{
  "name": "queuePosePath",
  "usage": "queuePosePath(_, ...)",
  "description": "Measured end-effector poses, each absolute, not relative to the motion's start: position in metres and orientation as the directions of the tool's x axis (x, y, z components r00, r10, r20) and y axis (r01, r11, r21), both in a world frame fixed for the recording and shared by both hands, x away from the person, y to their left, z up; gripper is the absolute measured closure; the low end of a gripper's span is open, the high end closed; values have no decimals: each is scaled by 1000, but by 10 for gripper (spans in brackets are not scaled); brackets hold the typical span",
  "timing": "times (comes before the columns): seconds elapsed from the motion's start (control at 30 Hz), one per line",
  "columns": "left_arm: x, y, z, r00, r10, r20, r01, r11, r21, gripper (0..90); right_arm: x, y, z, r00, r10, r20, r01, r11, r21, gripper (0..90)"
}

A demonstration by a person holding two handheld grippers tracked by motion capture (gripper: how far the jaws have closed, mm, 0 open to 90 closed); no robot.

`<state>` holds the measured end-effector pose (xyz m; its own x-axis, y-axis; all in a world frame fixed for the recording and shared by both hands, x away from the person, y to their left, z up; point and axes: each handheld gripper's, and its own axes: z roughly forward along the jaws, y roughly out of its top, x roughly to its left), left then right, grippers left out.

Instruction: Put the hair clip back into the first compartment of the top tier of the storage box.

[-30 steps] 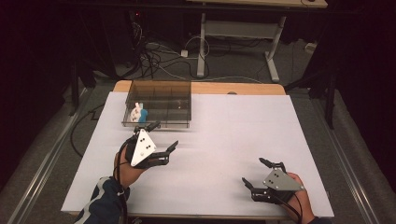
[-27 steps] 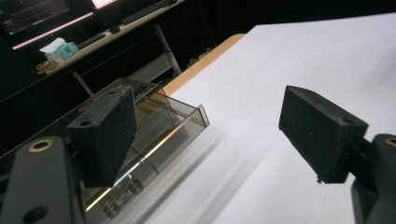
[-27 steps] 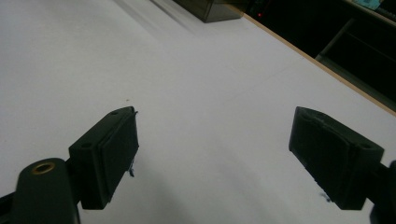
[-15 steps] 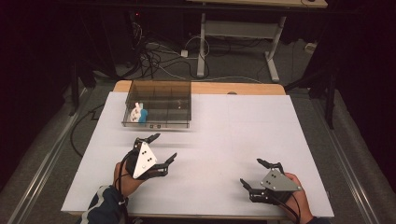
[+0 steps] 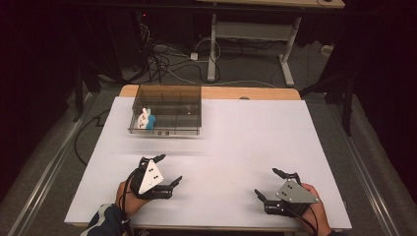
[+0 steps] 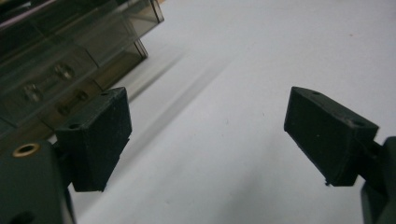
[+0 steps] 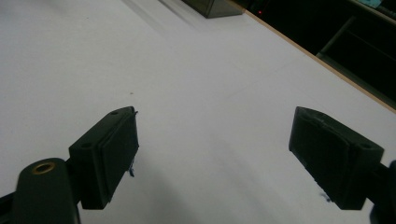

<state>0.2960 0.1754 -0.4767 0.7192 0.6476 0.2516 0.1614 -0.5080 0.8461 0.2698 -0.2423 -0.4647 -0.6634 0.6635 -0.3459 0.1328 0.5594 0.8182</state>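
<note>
Two small items, white and blue (image 5: pixel 146 119), sat in the far-left compartment of the clear divided box (image 5: pixel 167 116) at the far-left part of the white table (image 5: pixel 236 142). Over the last second the left gripper (image 5: pixel 166 169) had pulled back from just in front of the box toward the near edge; looked like a retreat after a drop-off, so placement was probably done. Its jaws were spread wide, holding nothing, box off to its left in the left gripper view. Right gripper (image 5: pixel 265 184) rested near-right, well apart from the box, jaws also wide open over bare table, empty.
</note>
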Motion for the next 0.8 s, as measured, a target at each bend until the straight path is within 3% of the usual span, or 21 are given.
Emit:
queuePosePath(0.2,288,183,-487,727,645,235,201,-528,825,145,266,-247,-463,-650,675,-349,136,555,821,168)
queuePosePath(0.8,286,181,-488,732,634,251,189,-543,818,145,269,-244,-463,-655,667,-357,128,562,817,169)
